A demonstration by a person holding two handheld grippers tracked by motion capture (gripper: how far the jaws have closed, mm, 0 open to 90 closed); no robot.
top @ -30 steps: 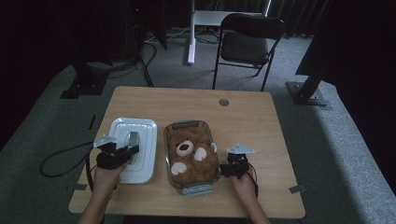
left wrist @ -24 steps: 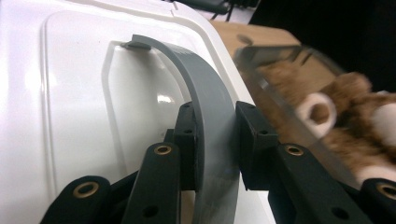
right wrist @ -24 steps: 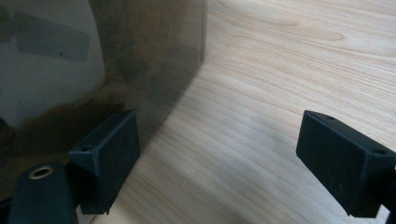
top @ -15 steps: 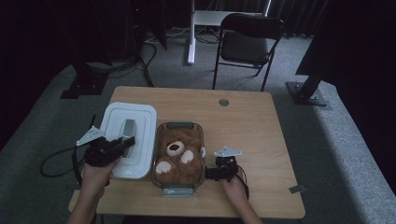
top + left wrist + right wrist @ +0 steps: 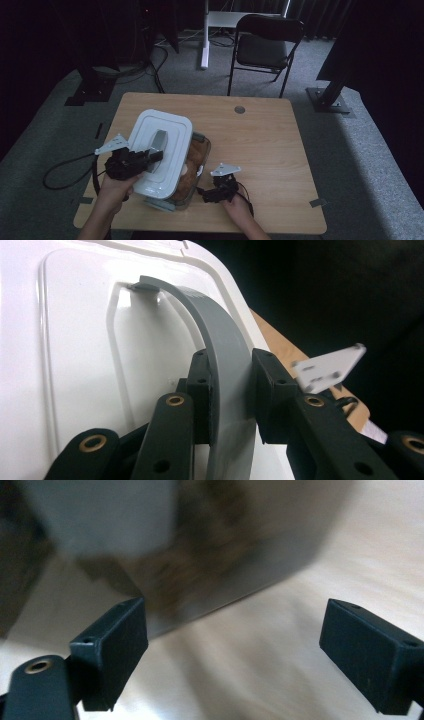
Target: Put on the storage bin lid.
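My left gripper [image 5: 152,156] is shut on the grey arched handle [image 5: 225,350] of a white lid [image 5: 160,150]. It holds the lid raised and tilted over the left part of a glass container [image 5: 200,150]. A brown stuffed bear [image 5: 192,161] lies in the container, mostly hidden under the lid [image 5: 75,340]. My right gripper [image 5: 206,193] is low on the table by the container's right front corner, jaws wide open with nothing between them. In the right gripper view the container [image 5: 225,555] is a blur just beyond the open jaws [image 5: 235,645].
The wooden table [image 5: 265,150] has bare room on its right half and a small round hole [image 5: 239,109] near its far edge. A black chair [image 5: 265,47] stands behind the table. The left gripper's cable [image 5: 65,172] trails off the table's left edge.
The lid has risen off the table and moved right, over the container. The container and my right gripper have shifted left. The bear is now mostly covered.
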